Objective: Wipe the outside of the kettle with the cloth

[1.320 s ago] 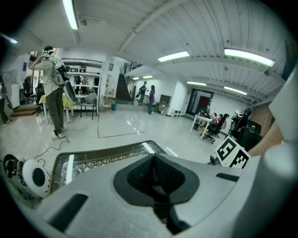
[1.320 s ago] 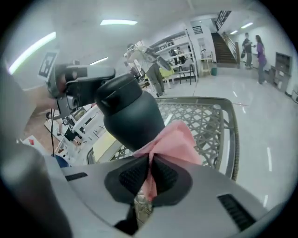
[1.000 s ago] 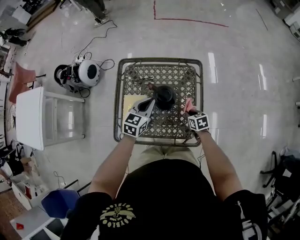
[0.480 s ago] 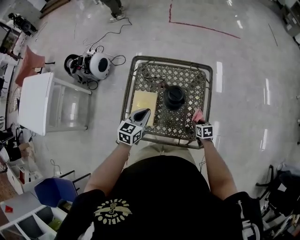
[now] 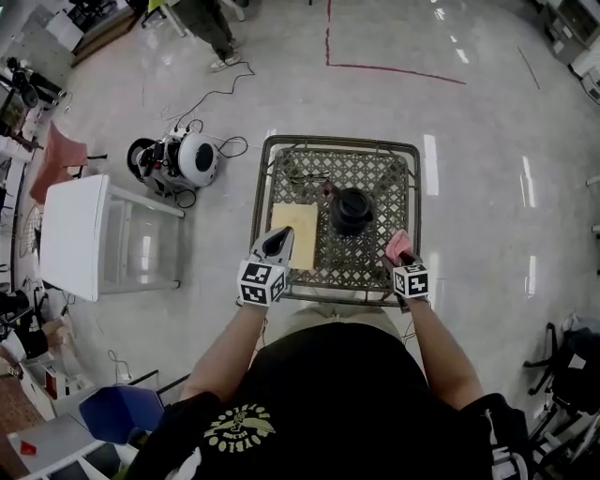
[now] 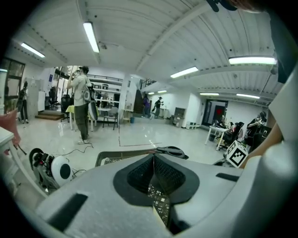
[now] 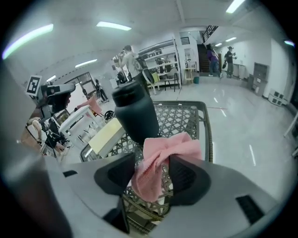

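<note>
A black kettle stands upright on the metal lattice table, right of centre; it rises just beyond the right jaws. The pink cloth sits crumpled at the table's near right corner. In the right gripper view the cloth lies between the jaws of my right gripper, which are opening, pads apart. My left gripper hovers over the near left part of the table, apart from the kettle. Its jaws meet at the tips with nothing held.
A pale yellow pad lies flat left of the kettle. On the floor to the left are a white side table and a round white device with cables. A person stands at the far top.
Both grippers have drawn back toward the table's near edge. The left one left the kettle's side and moved left over the yellow pad. The right one carried the cloth to the near right corner.
</note>
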Motion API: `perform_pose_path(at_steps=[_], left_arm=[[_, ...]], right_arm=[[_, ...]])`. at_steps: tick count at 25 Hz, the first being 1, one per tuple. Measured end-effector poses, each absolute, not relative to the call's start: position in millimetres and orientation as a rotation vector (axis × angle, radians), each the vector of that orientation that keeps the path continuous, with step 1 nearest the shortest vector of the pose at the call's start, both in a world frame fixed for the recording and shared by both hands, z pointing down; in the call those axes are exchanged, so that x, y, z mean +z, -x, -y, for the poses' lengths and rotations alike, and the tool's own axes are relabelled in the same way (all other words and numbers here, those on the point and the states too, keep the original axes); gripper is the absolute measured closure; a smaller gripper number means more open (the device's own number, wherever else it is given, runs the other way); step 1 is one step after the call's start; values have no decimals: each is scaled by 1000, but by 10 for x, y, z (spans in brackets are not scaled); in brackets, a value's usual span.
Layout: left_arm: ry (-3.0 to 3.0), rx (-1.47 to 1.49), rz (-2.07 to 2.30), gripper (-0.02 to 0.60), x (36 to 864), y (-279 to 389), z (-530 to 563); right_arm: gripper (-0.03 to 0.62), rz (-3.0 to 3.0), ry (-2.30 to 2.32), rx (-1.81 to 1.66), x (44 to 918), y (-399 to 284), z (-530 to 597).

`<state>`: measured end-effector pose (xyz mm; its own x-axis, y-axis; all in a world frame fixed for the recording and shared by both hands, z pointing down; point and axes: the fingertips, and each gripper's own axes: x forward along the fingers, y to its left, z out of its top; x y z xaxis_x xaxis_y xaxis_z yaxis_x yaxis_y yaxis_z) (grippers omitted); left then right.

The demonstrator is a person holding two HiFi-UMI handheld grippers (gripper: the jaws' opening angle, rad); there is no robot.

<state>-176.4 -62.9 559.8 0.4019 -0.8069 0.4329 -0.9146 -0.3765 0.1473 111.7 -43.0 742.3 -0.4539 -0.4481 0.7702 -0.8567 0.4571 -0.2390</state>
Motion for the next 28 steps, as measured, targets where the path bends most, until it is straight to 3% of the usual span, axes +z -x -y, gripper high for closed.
perform_pose_path(at_steps=[9, 13, 19, 22, 28], left_arm=[[-2411, 292, 1537, 571, 4916, 1848, 746], [-2473, 226, 1518, 571, 4625, 1858, 768], [-2529, 249, 1441, 571, 4574, 1816, 838], [-2524, 263, 1422, 571, 4629, 1876, 830], [-2491, 289, 1374, 571, 4842, 1851, 812]], right_arm=[[396, 2294, -1273, 629, 6166, -961, 576], [432, 2367, -1319, 587, 5786, -869, 622], [434, 2250, -1295, 620, 6084, -885, 677], [391, 2166, -1222, 701, 6298, -877, 621], [375, 2029, -1135, 726, 6557, -1020, 530]])
